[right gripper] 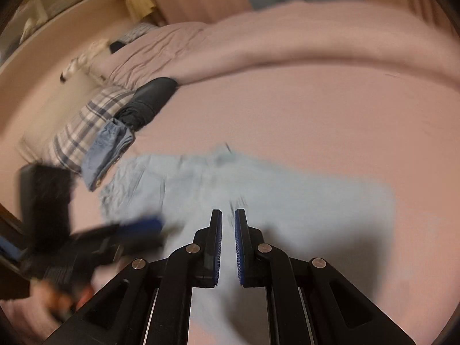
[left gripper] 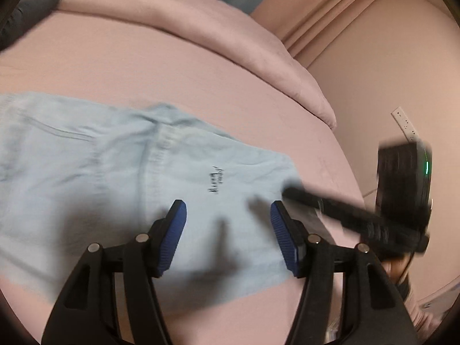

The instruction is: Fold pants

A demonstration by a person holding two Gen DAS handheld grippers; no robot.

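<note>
Light blue pants lie flat on the pink bed sheet; small dark lettering marks them. My left gripper hovers over their near right part, open wide and empty. The right gripper shows blurred at the pants' right edge. In the right wrist view the pants spread ahead, blurred. My right gripper is over them, its jaws nearly closed with a narrow gap; I cannot see cloth between them. The left gripper shows blurred at the left.
A pink duvet is bunched along the far side of the bed. Folded clothes, plaid, dark and blue, are stacked left of the pants. A power strip lies beyond the bed's right edge.
</note>
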